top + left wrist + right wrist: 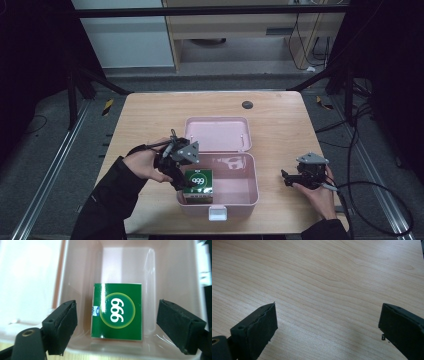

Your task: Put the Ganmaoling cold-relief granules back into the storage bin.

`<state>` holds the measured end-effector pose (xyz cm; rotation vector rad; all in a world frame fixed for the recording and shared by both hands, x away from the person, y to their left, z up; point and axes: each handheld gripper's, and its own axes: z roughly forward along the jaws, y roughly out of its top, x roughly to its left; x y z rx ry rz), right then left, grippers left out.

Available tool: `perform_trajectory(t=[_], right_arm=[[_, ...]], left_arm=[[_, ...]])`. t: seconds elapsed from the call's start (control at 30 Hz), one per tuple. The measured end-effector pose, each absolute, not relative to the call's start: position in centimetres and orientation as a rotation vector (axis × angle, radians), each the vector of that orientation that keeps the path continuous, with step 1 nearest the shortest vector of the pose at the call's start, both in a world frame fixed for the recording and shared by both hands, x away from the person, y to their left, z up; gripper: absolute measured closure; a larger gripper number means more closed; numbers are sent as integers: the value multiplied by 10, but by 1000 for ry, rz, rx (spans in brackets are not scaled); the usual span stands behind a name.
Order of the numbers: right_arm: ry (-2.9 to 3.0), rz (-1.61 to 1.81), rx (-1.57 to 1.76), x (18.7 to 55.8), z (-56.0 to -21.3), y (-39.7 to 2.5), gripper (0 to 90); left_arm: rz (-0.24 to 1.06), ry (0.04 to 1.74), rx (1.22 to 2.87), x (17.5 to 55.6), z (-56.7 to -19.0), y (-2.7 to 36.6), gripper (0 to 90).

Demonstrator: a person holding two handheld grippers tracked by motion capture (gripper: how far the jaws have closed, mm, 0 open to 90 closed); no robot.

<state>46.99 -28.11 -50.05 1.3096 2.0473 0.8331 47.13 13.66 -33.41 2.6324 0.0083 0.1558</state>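
Note:
A green box [199, 186] marked 999 lies inside the open pink case [250, 197], at its left end. My left gripper [181, 181] hovers just above the box, jaws spread wide. In the left gripper view the green box [117, 311] sits between and beyond the two black pads [61, 326], with a gap on each side and neither pad touching it. My right gripper [289, 177] rests open on the table to the right of the case. The right gripper view looks between its open pads [255, 331] onto bare wood [324, 290].
The case's lid [218, 134] lies flat and open behind the tub. A small dark round disc [247, 104] sits near the table's far edge. Cables trail off the right side. Wooden tabletop [145, 120] surrounds the case.

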Motion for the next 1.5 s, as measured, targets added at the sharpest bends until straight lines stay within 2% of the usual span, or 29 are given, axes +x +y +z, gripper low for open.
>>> perform_trajectory(t=[0.23,0.43,0.93,1.17,1.5], right_arm=[[2049,826,1308,470,-500,-281,28],[2047,828,1309,470,-500,-281,27],[2049,824,1312,468,-500,-280,28],[2049,825,1313,468,-501,-280,27],[2048,825,1313,468,-501,-281,27]], left_arm=[[199,57,2565,465,-317,167,202],[236,120,2545,461,-320,195,205],[204,331,2485,459,-378,240,205],[205,432,2508,462,-413,251,196],[238,563,2548,471,-438,263,175]])
